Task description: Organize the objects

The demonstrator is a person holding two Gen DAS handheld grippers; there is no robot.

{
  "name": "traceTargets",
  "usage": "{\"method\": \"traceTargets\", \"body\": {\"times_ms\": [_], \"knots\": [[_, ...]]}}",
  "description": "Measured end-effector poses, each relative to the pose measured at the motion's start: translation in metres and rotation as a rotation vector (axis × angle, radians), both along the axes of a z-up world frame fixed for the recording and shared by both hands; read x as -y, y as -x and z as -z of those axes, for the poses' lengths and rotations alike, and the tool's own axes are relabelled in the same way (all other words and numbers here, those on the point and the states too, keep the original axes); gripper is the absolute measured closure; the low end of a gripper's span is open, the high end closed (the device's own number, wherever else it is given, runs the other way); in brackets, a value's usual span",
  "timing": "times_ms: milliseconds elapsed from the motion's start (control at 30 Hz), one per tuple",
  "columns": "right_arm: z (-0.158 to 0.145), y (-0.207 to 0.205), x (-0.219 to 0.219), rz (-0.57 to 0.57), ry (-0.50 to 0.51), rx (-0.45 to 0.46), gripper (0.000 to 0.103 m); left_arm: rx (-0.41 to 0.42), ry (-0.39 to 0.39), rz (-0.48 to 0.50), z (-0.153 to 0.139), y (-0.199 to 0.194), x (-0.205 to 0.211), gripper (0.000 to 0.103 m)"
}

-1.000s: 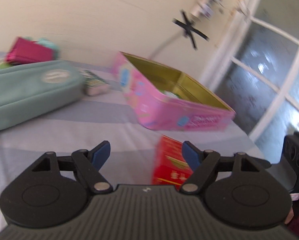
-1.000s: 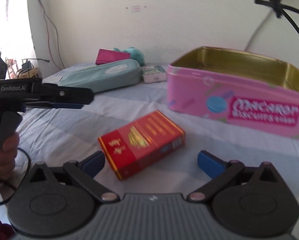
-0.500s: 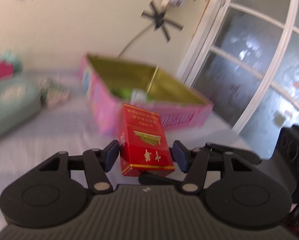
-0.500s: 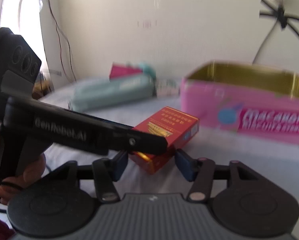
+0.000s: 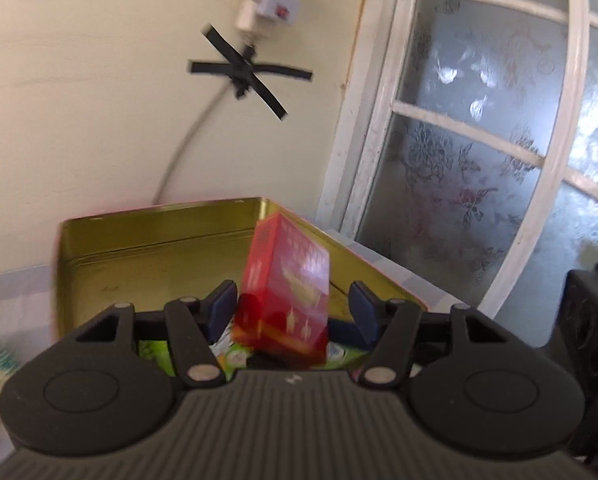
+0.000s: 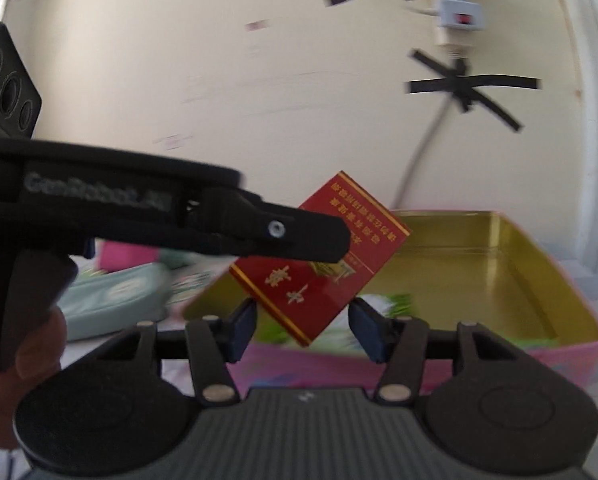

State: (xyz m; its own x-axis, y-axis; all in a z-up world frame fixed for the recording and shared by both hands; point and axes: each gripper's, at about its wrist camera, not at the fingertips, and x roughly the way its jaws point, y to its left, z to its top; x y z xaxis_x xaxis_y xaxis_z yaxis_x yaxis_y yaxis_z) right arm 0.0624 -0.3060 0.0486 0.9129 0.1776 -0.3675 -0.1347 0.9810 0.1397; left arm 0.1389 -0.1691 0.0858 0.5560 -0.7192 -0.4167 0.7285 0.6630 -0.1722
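Observation:
A red box with gold print [image 5: 285,292] hangs tilted above the open pink tin with a gold inside [image 5: 139,264]. It shows in the right wrist view too [image 6: 319,260], over the tin [image 6: 499,280]. My left gripper [image 5: 293,312] is open around the box, with gaps to both pads. In the right wrist view the left gripper's finger [image 6: 259,232] crosses in front of the box. My right gripper [image 6: 305,326] is open just below the box, with nothing between its pads. Green and white packets [image 5: 155,354] lie inside the tin.
A teal pencil case [image 6: 115,300] and a pink item [image 6: 127,252] lie on the striped cloth left of the tin. A frosted glass door [image 5: 479,160] stands to the right. A cable taped to the wall [image 5: 251,72] runs down behind the tin.
The red box has gone from lying on the cloth to hanging above the tin. My left gripper closed on it, carried it up, and its jaws now stand wider. My right gripper followed.

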Motion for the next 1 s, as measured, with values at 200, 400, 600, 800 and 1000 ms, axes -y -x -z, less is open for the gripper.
{"method": "traceTargets", "body": {"times_ms": [200, 400, 600, 800, 1000], "knots": [[0.017, -0.022, 0.040, 0.279, -0.017, 0.033, 0.045, 0.019, -0.061, -0.094, 0.021, -0.018, 0.028, 0.026], [0.024, -0.014, 0.040, 0.289, -0.009, 0.057, 0.042, 0.048, -0.041, -0.161, 0.021, -0.006, 0.001, 0.025], [0.021, 0.002, 0.024, 0.273, 0.008, 0.113, 0.041, 0.107, -0.055, -0.229, 0.019, 0.014, -0.033, 0.024], [0.017, 0.014, 0.011, 0.254, -0.023, 0.142, 0.039, 0.109, -0.083, -0.307, 0.022, 0.026, -0.062, 0.024], [0.017, 0.035, -0.001, 0.258, -0.050, 0.140, 0.038, 0.106, -0.123, -0.391, 0.029, 0.030, -0.090, 0.024]]}}
